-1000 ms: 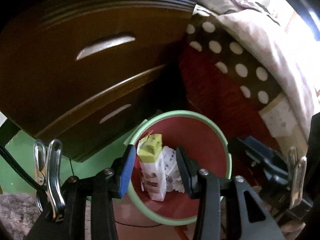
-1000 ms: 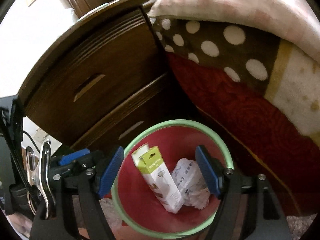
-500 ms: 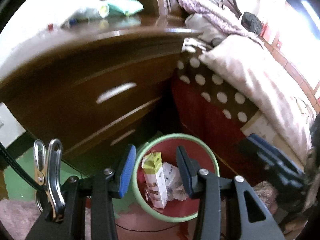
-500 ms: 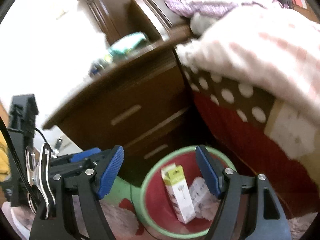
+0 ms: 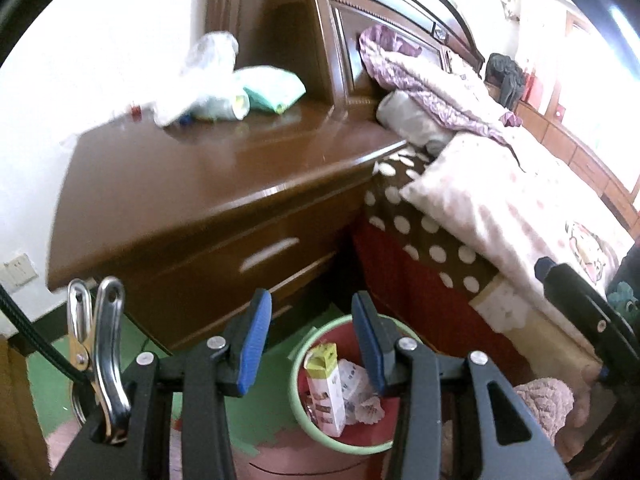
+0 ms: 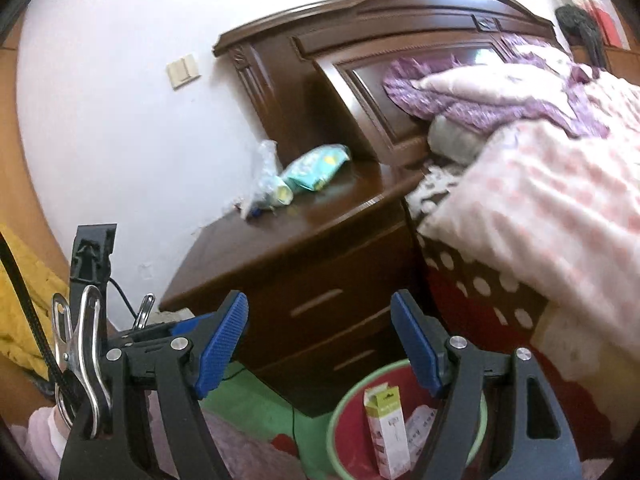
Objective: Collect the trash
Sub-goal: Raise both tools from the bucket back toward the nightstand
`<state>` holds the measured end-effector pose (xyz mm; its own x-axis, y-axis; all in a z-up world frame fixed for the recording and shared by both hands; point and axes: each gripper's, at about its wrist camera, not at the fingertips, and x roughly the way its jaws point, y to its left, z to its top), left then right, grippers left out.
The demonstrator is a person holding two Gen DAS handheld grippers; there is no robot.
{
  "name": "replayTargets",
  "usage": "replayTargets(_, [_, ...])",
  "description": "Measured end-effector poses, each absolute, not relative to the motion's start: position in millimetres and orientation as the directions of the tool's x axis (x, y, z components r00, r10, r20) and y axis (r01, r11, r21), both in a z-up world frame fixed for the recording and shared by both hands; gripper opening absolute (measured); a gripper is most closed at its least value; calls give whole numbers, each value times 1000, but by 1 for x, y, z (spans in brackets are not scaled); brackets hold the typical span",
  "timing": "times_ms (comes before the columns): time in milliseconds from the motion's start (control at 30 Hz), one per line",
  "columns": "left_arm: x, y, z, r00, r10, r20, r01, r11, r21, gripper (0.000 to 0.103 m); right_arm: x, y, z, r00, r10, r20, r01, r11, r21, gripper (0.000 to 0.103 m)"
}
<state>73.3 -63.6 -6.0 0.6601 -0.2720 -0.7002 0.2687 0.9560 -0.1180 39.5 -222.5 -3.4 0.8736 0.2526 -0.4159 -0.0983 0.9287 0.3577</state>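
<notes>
Both grippers, left (image 5: 310,340) and right (image 6: 320,344), have risen above the bin (image 5: 298,400), fingers apart, holding nothing.

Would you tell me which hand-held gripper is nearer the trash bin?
Left, though only slightly: the left hand-held gripper hangs above the trash bin; the right hand-held gripper sits higher, aimed past it.

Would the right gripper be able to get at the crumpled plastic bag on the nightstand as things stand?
Probably yes: the right gripper is open and empty, and nothing stands between it and the plastic bag on the nightstand.
</notes>
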Motion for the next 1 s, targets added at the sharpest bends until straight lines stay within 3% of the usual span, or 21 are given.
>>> replayTargets(567, [101, -19, 67, 738, -210, -641, 209, 975, -78, 44, 83, -183, 57, 833, 351, -429, -225, 921, 317, 75])
replayTargets(1000, [163, 4, 85, 746, -163, -646, 152, 986, -73, 44, 145, -167, 72, 805, 378, -457, -254, 916, 310, 75])
